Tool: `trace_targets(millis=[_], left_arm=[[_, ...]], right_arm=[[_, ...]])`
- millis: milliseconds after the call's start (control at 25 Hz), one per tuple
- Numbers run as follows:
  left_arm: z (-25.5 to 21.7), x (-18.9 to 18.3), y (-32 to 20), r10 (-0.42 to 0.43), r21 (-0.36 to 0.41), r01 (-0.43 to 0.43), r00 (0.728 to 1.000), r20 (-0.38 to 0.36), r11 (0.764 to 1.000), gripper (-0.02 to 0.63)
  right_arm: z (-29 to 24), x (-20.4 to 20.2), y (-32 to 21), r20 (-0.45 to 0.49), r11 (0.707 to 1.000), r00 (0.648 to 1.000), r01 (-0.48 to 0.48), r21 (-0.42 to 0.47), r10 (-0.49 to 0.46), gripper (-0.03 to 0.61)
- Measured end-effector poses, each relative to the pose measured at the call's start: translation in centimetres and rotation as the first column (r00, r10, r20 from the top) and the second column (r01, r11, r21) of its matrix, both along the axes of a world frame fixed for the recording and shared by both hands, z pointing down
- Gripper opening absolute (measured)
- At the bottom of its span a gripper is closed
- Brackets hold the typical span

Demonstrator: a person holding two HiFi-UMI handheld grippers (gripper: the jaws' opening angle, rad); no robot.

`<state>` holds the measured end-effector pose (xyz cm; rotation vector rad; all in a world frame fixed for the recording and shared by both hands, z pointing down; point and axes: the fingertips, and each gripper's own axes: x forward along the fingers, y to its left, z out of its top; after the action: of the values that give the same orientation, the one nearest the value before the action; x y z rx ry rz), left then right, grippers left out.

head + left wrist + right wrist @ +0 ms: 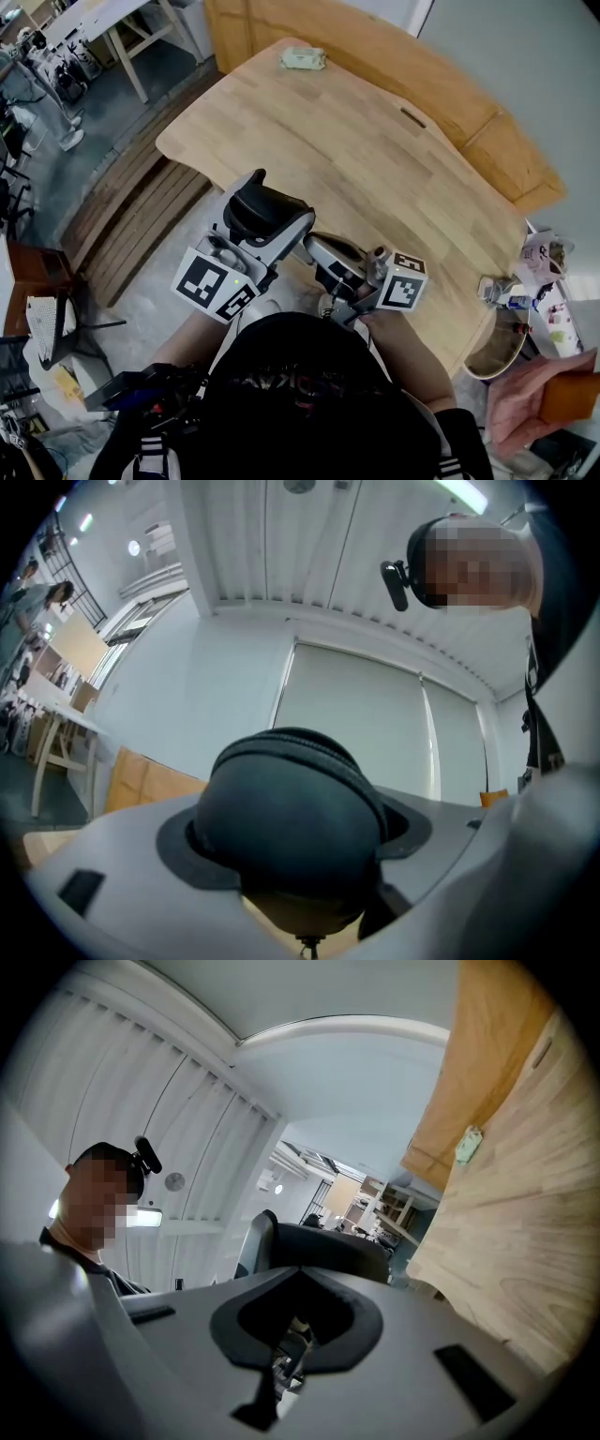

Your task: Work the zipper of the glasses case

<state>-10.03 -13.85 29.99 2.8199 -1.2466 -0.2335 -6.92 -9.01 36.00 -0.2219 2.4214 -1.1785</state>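
A black zippered glasses case (260,208) stands up between the jaws of my left gripper (267,225), which is shut on it just off the table's near edge. In the left gripper view the case (291,827) fills the space between the jaws, with its zipper seam (292,744) arching over the top. My right gripper (319,251) points at the case from the right, its jaws shut. In the right gripper view a small metallic piece (296,1338) shows at the closed pads and the case (328,1249) lies just beyond; I cannot tell whether that piece is the zipper pull.
The wooden table (375,150) stretches ahead, with a small pale green object (303,58) near its far edge. A round bowl (497,349) and small clutter (544,258) sit at the right. The person's head (300,384) fills the bottom of the head view.
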Motion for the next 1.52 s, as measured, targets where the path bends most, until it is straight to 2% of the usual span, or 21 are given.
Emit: trace_targets(millis=[120, 240, 360, 520, 600, 720, 920, 1040, 1200, 1280, 1360, 1440, 1480, 1520], left_arm=[[0.6, 0.5, 0.4, 0.016, -0.003, -0.016, 0.999, 0.043, 1.000, 0.380], [0.9, 0.6, 0.5, 0.051, -0.041, -0.051, 0.999, 0.014, 0.998, 0.380], [1.2, 1.1, 0.8, 0.137, -0.090, -0.138, 0.990, -0.024, 0.986, 0.382], [1.5, 1.4, 1.8, 0.265, -0.131, -0.273, 0.961, -0.074, 0.953, 0.380], [1.3, 1.5, 2.6, 0.314, -0.115, -0.321, 0.946, -0.077, 0.940, 0.380], [1.1, 1.9, 3.6, 0.368, -0.072, -0.370, 0.929, -0.039, 0.926, 0.381], [0.6, 2.1, 4.7, 0.389, 0.019, -0.389, 0.921, 0.001, 0.921, 0.380], [-0.7, 2.8, 5.7, 0.381, 0.103, -0.385, 0.923, 0.064, 0.917, 0.380], [-1.4, 3.1, 6.3, 0.351, 0.141, -0.371, 0.925, 0.146, 0.918, 0.380], [-1.1, 3.0, 6.5, 0.322, 0.147, -0.355, 0.923, 0.211, 0.923, 0.368], [-0.2, 2.9, 6.7, 0.290, 0.145, -0.355, 0.894, 0.342, 0.924, 0.359], [0.6, 3.1, 6.9, 0.257, 0.158, -0.372, 0.837, 0.483, 0.914, 0.356], [0.6, 3.3, 7.0, 0.237, 0.182, -0.381, 0.816, 0.527, 0.906, 0.356], [0.4, 3.5, 7.1, 0.214, 0.218, -0.387, 0.806, 0.552, 0.896, 0.356]], right_arm=[[-0.3, -0.4, 0.5, 0.014, 1.000, 1.000, 0.017, 0.002, -0.017, 0.017], [-0.4, -0.3, 0.8, 0.051, 0.999, 0.998, 0.034, -0.016, -0.033, 0.015], [-0.7, 0.6, 0.5, 0.155, 0.996, 0.987, 0.046, -0.073, -0.035, 0.015], [-1.7, 2.6, -0.2, 0.318, 0.988, 0.948, 0.062, -0.139, -0.015, 0.015], [-2.5, 3.0, -0.4, 0.349, 0.986, 0.937, 0.072, -0.148, -0.016, 0.015], [-3.6, 3.2, -0.3, 0.361, 0.988, 0.932, 0.090, -0.129, -0.037, 0.015], [-5.2, 3.7, -0.2, 0.440, 0.980, 0.895, 0.144, -0.134, -0.071, 0.015], [-5.6, 3.3, 0.0, 0.463, 0.966, 0.879, 0.204, -0.159, -0.109, 0.015], [-5.4, 2.9, 0.0, 0.396, 0.969, 0.909, 0.202, -0.146, -0.130, 0.015], [-5.2, 2.8, 0.1, 0.341, 0.974, 0.931, 0.183, -0.130, -0.130, 0.015], [-4.6, 2.8, 0.1, 0.266, 0.983, 0.957, 0.153, -0.105, -0.120, 0.015], [-4.3, 2.9, 0.0, 0.211, 0.988, 0.971, 0.131, -0.083, -0.111, 0.015], [-4.3, 3.0, 0.0, 0.211, 0.988, 0.971, 0.133, -0.081, -0.114, 0.015], [-4.6, 3.1, 0.1, 0.231, 0.985, 0.965, 0.146, -0.087, -0.123, 0.015]])
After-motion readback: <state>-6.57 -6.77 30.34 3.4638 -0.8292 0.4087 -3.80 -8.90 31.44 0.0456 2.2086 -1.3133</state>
